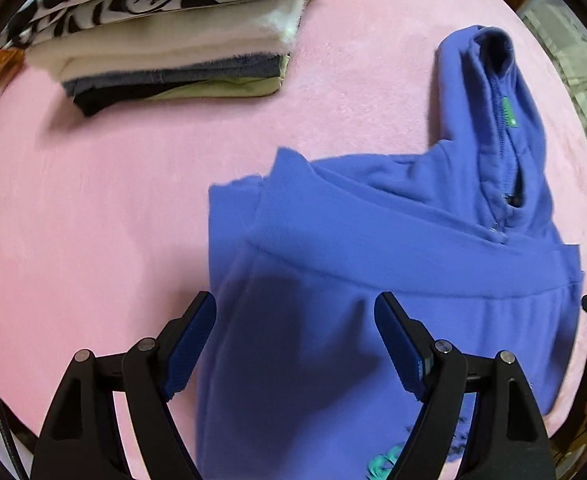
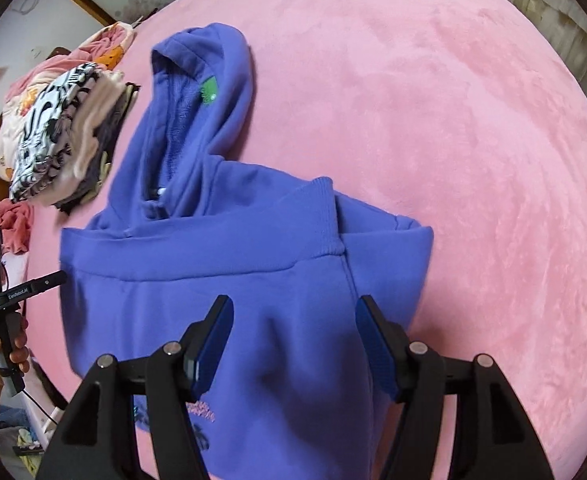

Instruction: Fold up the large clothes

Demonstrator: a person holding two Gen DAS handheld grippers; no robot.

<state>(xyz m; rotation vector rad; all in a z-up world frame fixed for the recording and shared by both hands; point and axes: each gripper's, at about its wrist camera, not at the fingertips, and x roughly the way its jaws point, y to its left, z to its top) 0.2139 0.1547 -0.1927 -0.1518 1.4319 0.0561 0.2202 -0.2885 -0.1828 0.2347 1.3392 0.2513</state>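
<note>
A purple hoodie point(image 1: 393, 264) lies partly folded on the pink bed cover point(image 1: 93, 200), its hem band turned up across the body and its hood point(image 1: 489, 100) flat beyond, green label showing. My left gripper point(image 1: 295, 308) is open and empty over the hoodie's near left part. In the right wrist view the same hoodie point(image 2: 233, 248) lies with its hood point(image 2: 197, 96) pointing away. My right gripper point(image 2: 293, 312) is open and empty over its near right part. The left gripper point(image 2: 49, 280) shows at the left edge of that view, held in a hand.
A stack of folded clothes point(image 1: 173, 36) sits on the bed beyond and left of the hoodie; it also shows in the right wrist view point(image 2: 69, 132). Loose pink and orange bedding point(image 2: 53, 76) lies behind it. Bare pink cover point(image 2: 473, 140) spreads to the right.
</note>
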